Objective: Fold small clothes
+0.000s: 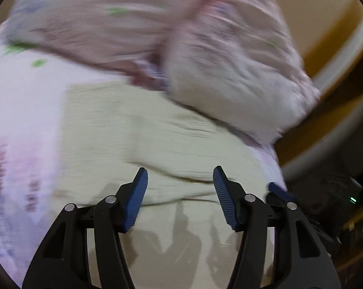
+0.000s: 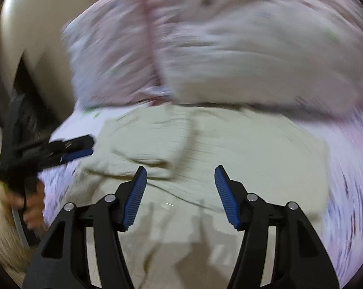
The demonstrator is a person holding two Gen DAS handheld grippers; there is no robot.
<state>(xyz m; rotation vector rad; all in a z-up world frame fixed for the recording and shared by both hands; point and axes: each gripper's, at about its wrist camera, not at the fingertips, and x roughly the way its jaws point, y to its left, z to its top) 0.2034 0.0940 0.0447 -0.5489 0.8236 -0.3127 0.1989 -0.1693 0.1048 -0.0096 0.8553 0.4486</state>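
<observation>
Hovering over the pale garment, half-folded on the bed, I hold both the left gripper and right gripper with fingers apart, empty; further folds remain.

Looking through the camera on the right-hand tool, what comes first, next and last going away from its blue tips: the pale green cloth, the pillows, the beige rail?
1. Pale green cloth: directly under and ahead of the right gripper, whose jaws stand open and empty.
2. Pink flowered pillows: behind the cloth, across the middle.
3. Beige rail: farthest, upper left, beyond the pillows.
</observation>
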